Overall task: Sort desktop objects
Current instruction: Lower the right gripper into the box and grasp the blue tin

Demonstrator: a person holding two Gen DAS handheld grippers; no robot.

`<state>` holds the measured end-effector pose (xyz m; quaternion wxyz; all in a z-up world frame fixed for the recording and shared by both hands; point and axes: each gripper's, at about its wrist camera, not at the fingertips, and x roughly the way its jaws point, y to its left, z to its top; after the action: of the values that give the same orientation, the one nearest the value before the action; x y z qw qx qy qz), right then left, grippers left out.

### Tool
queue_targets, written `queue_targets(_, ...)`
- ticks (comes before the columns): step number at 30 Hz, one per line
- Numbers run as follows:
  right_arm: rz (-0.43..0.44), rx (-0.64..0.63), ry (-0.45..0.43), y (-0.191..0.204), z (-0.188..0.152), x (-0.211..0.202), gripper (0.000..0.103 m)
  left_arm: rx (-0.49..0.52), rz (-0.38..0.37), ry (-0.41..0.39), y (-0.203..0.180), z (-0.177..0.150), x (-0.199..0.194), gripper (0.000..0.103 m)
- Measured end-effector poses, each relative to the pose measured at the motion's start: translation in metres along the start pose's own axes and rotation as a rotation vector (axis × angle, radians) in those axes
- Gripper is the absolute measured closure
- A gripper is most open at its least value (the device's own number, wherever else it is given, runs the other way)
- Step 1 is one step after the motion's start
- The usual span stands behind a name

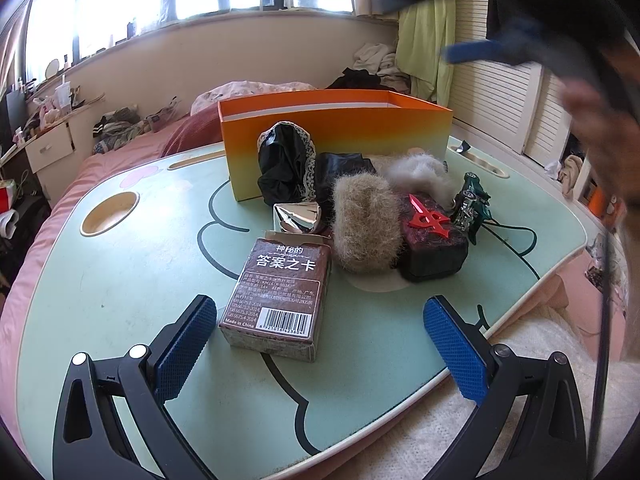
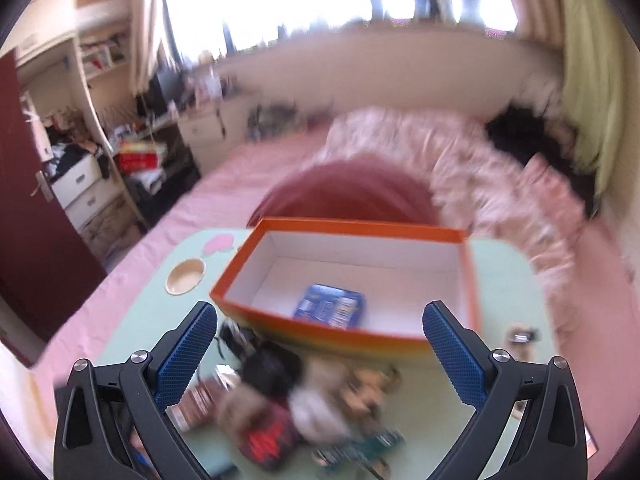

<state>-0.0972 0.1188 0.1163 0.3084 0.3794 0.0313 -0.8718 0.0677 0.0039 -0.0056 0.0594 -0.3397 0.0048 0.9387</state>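
Bedroom setting: pale green lap table with rounded edges sits on a pink bed, bright windows behind.

Left hand-held gripper, jaws spread wide, nothing between the blue cross-hatched pads. It hovers low over the table's near edge. Just ahead, between the fingers, a brown cardboard card box stands with printed text and a barcode facing the camera, its top flap torn open. Behind it, a crumpled silver foil piece. Beside that, a tan fuzzy tuft, matted and rounded, touching a dark textured case bearing a red plastic sword-shaped emblem. A grey-white fluffy clump lies behind. A green and chrome toy car, tipped up, leans at the case's right. Black glossy fabric with lace trim rests against the front wall of an orange-to-yellow cardboard box.

Right hand-held gripper, also spread and holding nothing, hangs above the pile, looking down into the same box; the view is motion-blurred. Box interior is white; a flat blue packet lies on its floor near the front wall. In the left view a blurred hand shows at upper right.
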Motion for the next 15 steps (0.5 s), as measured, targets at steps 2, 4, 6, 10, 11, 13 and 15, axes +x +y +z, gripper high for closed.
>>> queue_targets(2, -0.019, 0.049, 0.111, 0.002, 0.014, 0.043, 0.0, 0.0, -0.001, -0.002, -0.001, 0.0, 0.0, 0.0)
queue_targets(4, -0.049, 0.049, 0.153, 0.004, 0.015, 0.067, 0.0, 0.001, -0.002, -0.003, -0.002, 0.0, 0.001, 0.0)
queue_targets(6, -0.09, 0.041, 0.19, 0.007, 0.011, 0.089, 0.0, 0.0, -0.002, -0.005, -0.002, 0.0, 0.001, 0.0)
queue_targets(10, -0.108, 0.042, 0.236, 0.004, 0.002, 0.108, 0.0, -0.001, -0.003, -0.008, -0.004, 0.0, 0.002, 0.0)
queue_targets(11, -0.11, 0.043, 0.235, 0.004, 0.001, 0.109, 0.0, -0.001, -0.002, -0.008, -0.004, 0.0, 0.002, 0.0)
queue_targets(13, -0.114, 0.041, 0.24, 0.001, 0.001, 0.11, 0.0, -0.001, -0.003, -0.008, -0.004, 0.0, 0.002, 0.0)
queue_targets(15, -0.115, 0.039, 0.24, 0.002, 0.002, 0.11, 0.0, -0.001, -0.003, -0.008, -0.004, 0.0, 0.002, 0.0)
